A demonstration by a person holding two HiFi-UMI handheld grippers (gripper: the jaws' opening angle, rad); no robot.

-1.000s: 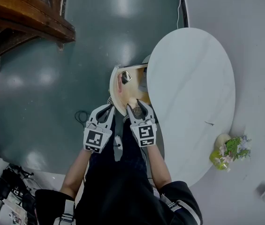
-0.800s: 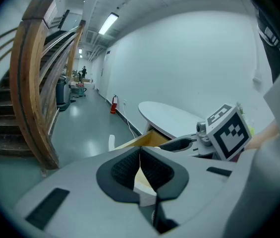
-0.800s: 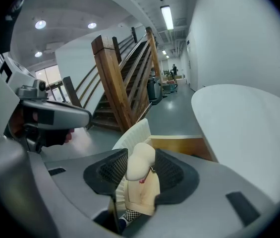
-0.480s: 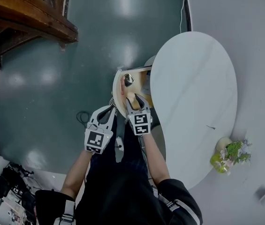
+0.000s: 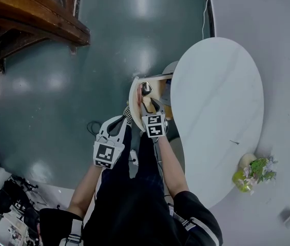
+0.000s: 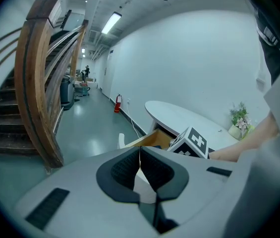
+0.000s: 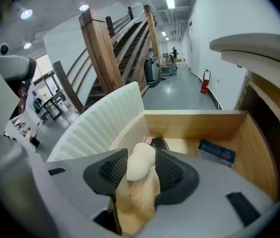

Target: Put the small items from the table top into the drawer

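Cream piece with a tan base (image 7: 140,168) sits clamped in our right claw (image 7: 140,156), jaws part-open around it, over the floor of the open drawer (image 7: 194,119), near a blue box (image 7: 217,152). We judge this the placing step: next, lower slightly and part the jaws. Its long axis runs along the claw, pale rounded end forward and down. Our left claw (image 6: 139,157) is closed and empty, beside the drawer.

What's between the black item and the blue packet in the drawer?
Nothing: only bare drawer floor separates the black item from the blue packet, as the right gripper view shows.
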